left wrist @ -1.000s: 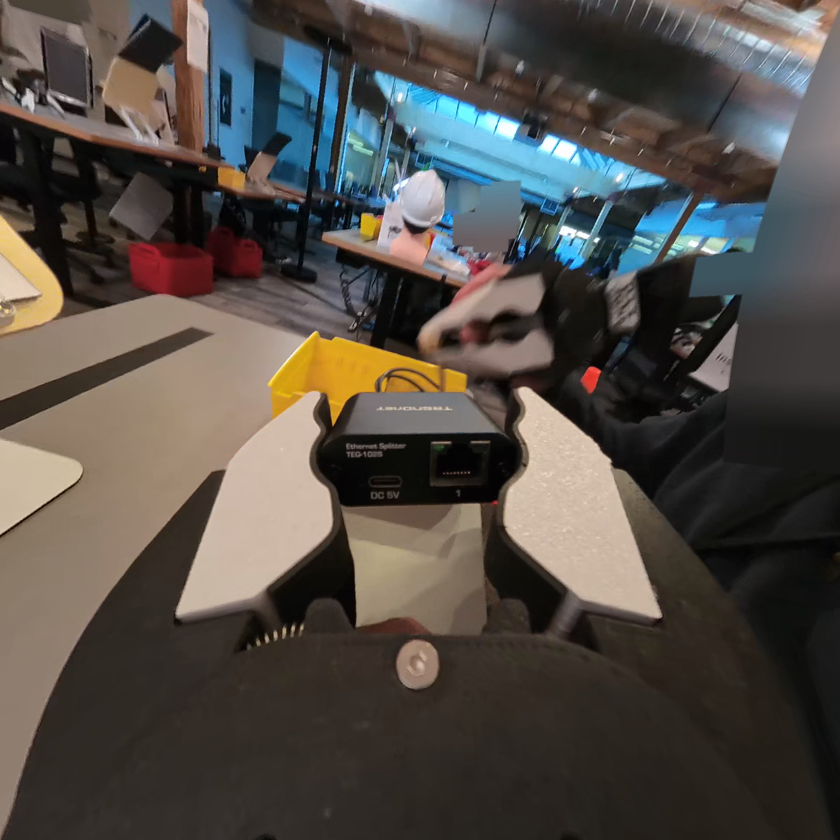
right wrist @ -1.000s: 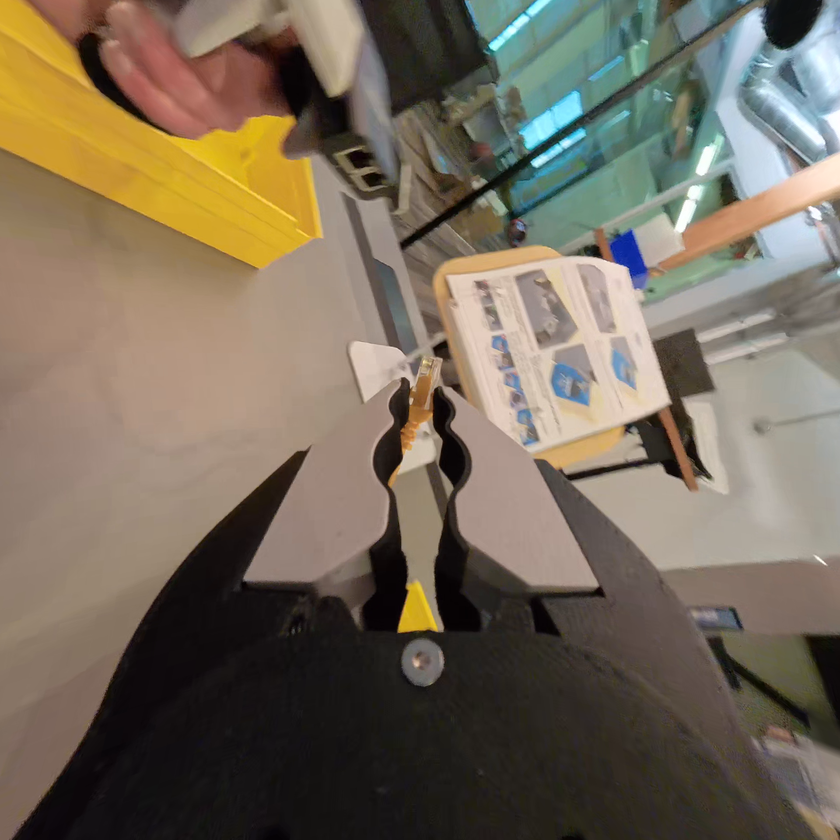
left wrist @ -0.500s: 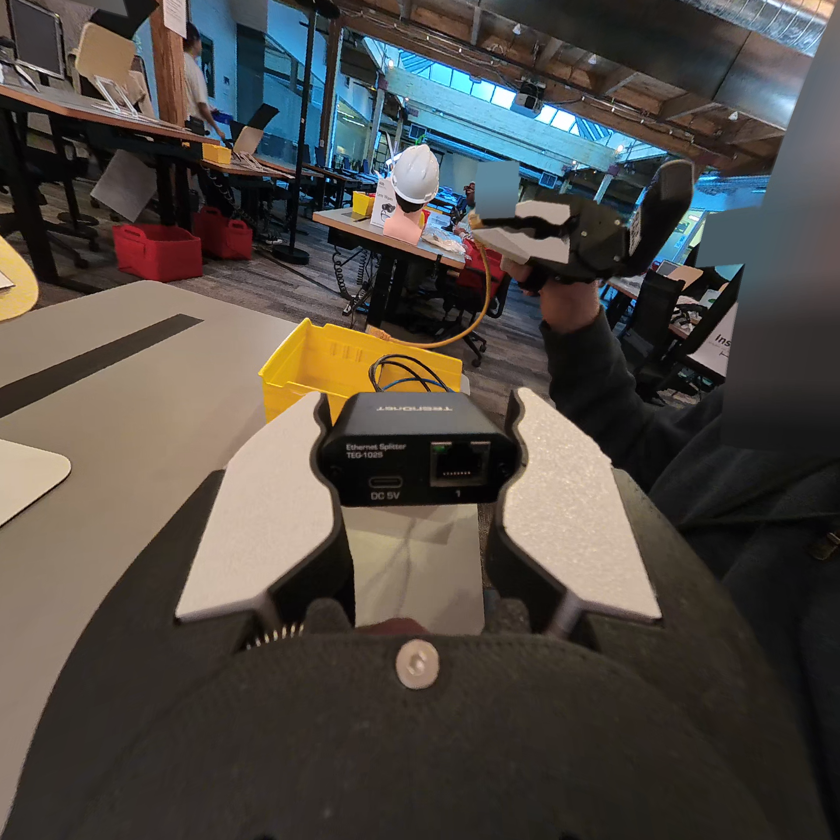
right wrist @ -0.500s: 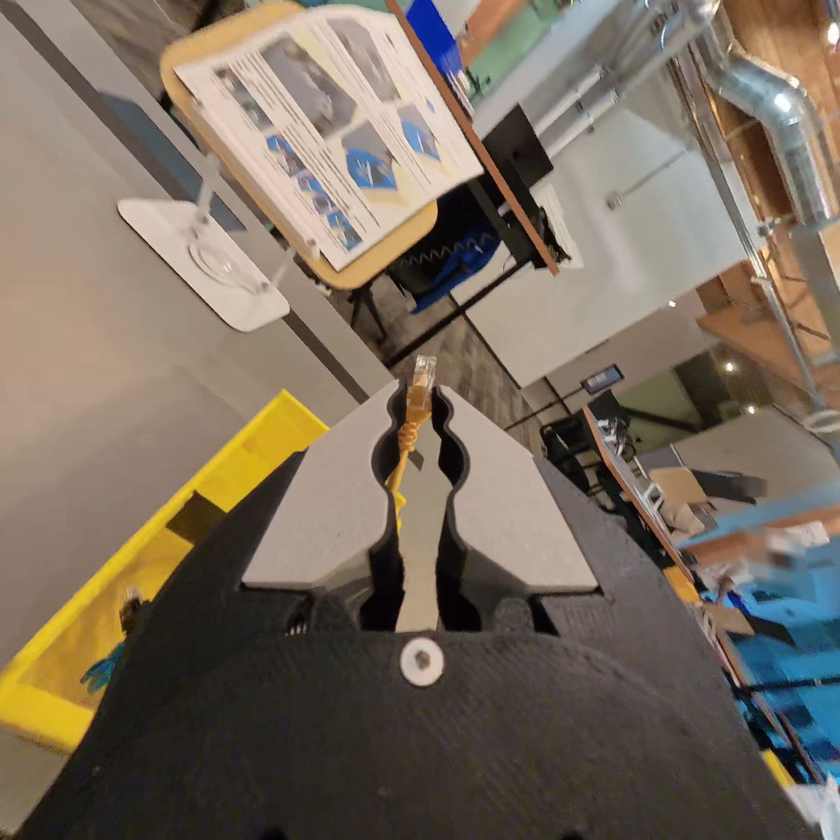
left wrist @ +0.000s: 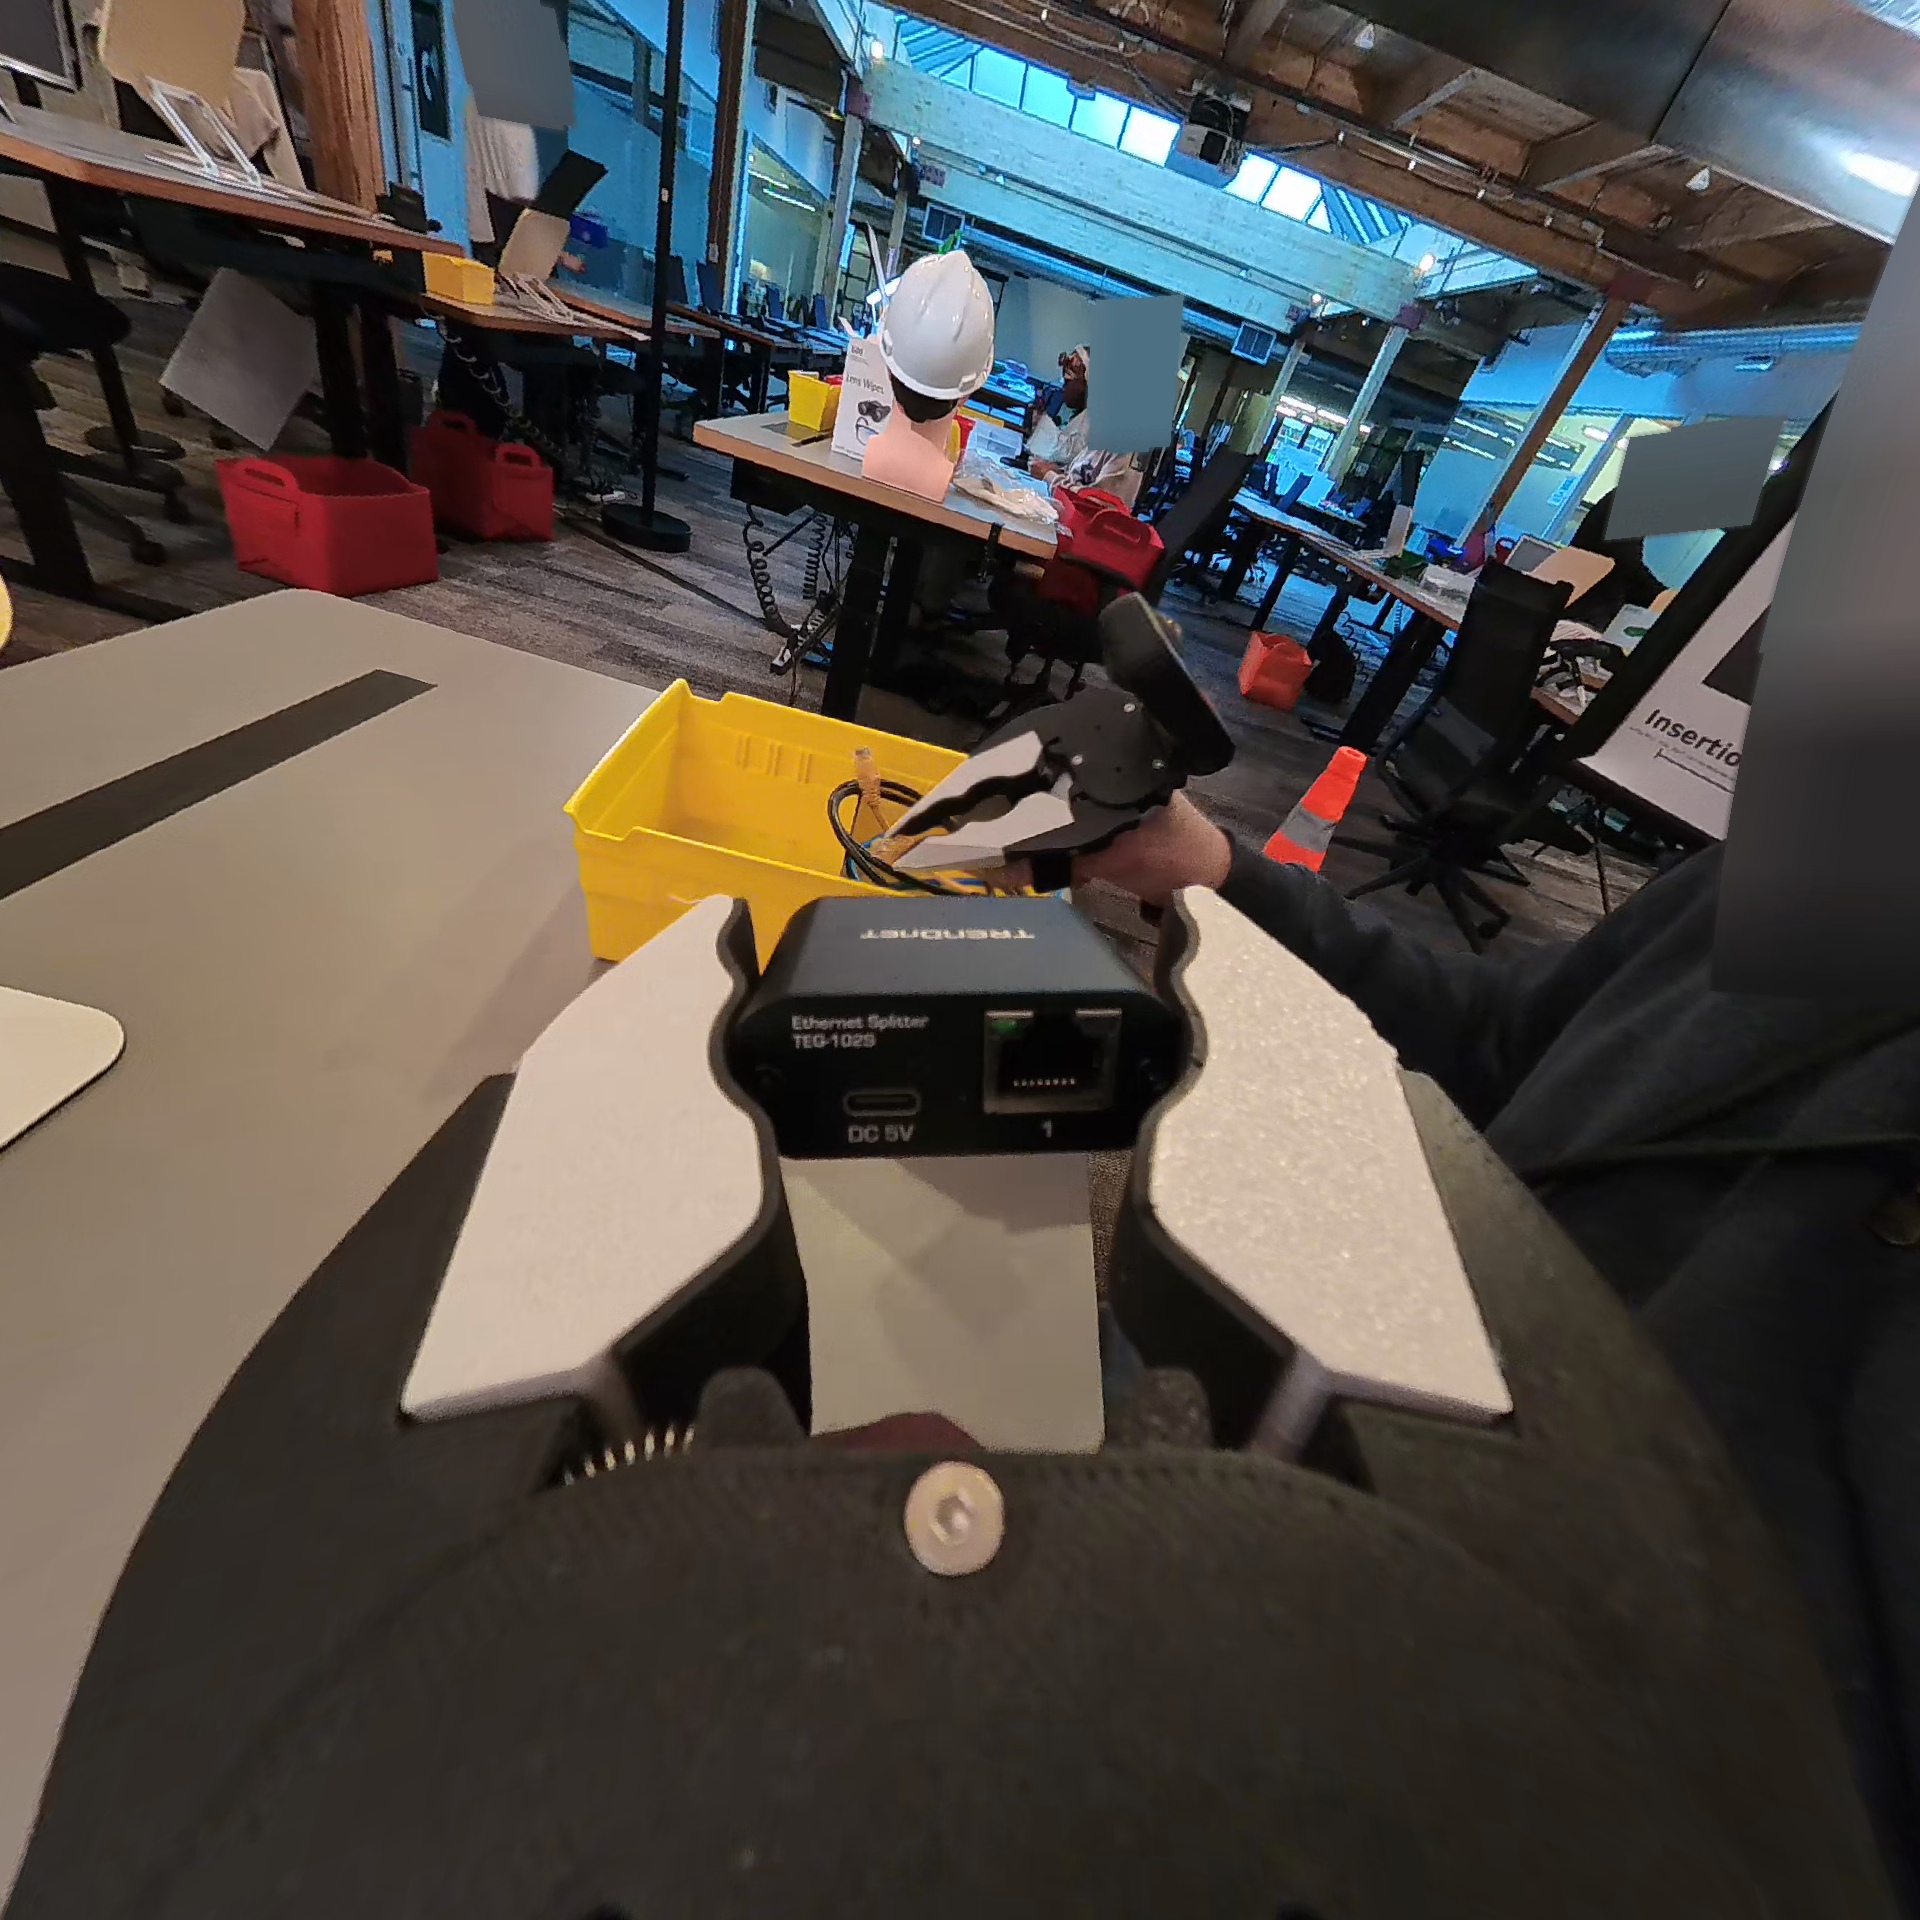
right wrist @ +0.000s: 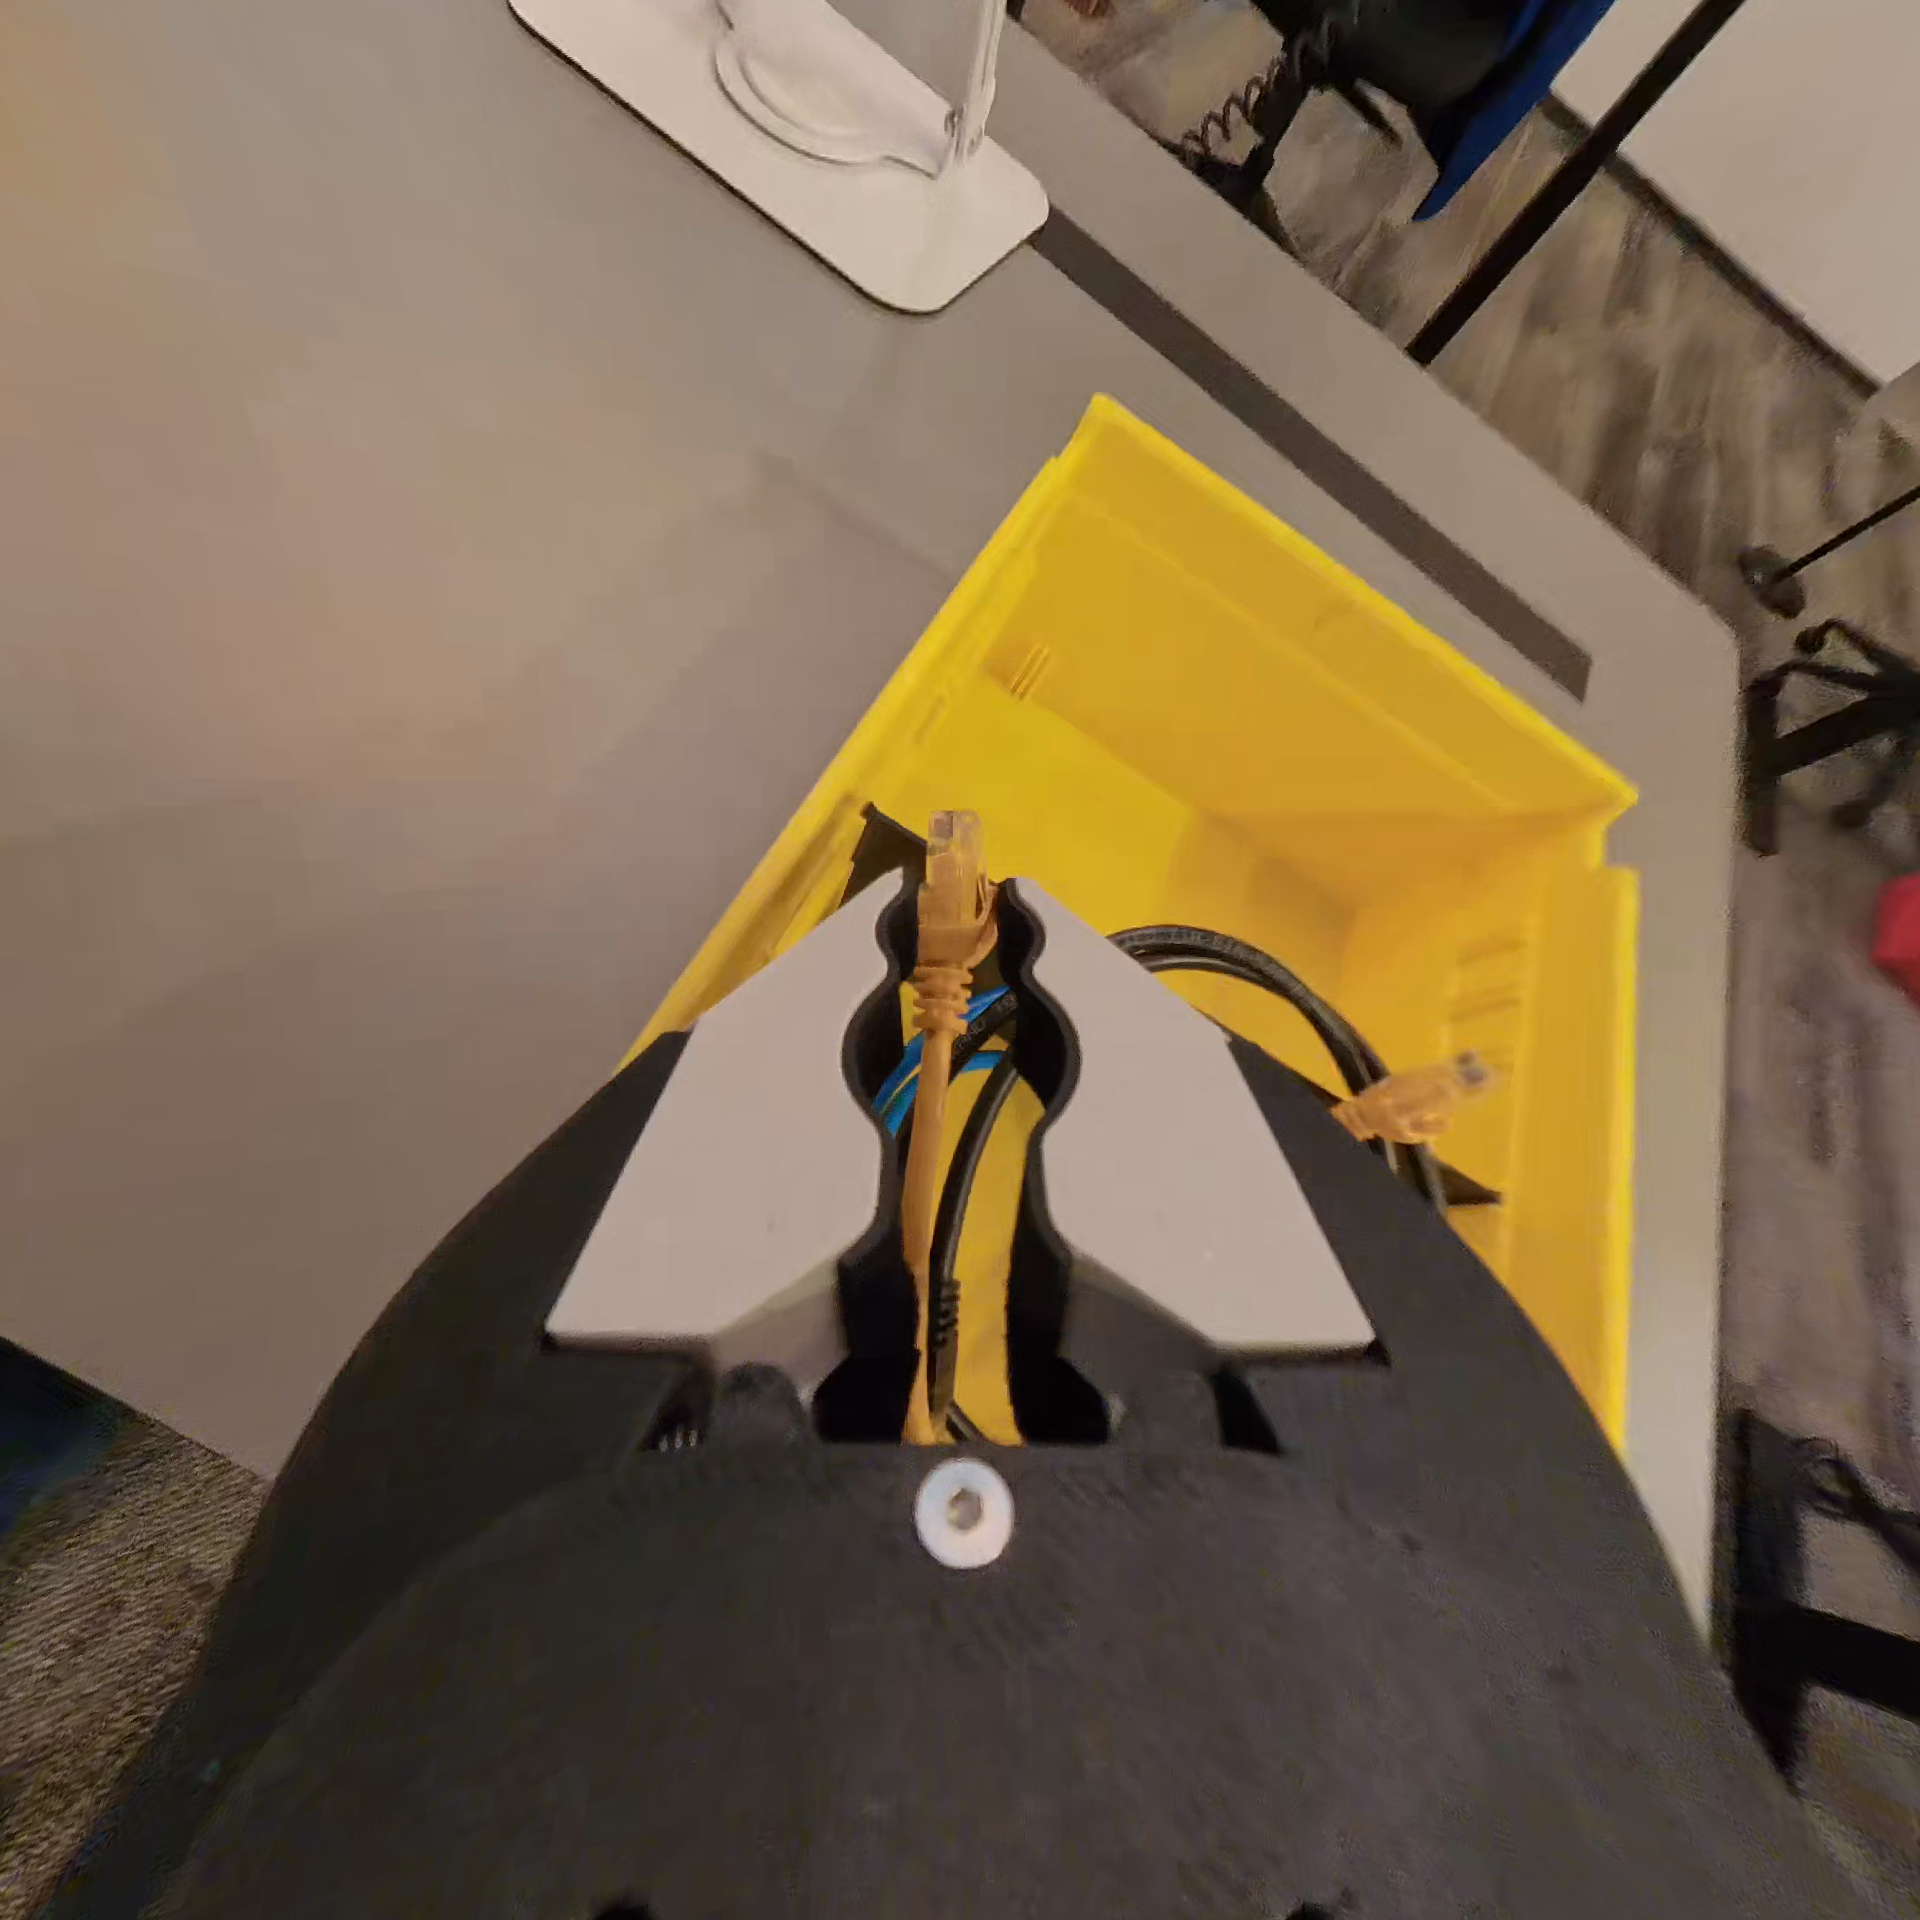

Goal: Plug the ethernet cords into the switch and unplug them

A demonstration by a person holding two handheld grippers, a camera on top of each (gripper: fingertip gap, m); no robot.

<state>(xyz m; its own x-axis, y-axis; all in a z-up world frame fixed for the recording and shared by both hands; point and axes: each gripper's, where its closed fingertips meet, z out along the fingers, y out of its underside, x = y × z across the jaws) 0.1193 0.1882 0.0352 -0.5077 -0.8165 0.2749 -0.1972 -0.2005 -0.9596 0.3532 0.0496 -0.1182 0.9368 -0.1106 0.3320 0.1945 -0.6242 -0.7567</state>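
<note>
Grey table (right wrist: 416,623) with a black stripe, a yellow bin (right wrist: 1299,727) and a white stand base (right wrist: 894,208) on it

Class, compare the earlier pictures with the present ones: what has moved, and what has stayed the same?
The right claw, raised in the air half a second ago, has come down over the yellow bin, carrying the orange ethernet plug with it; its fingers remain shut on the plug. The left claw still clamps the black switch, whose port stays empty, above the grey table.
</note>
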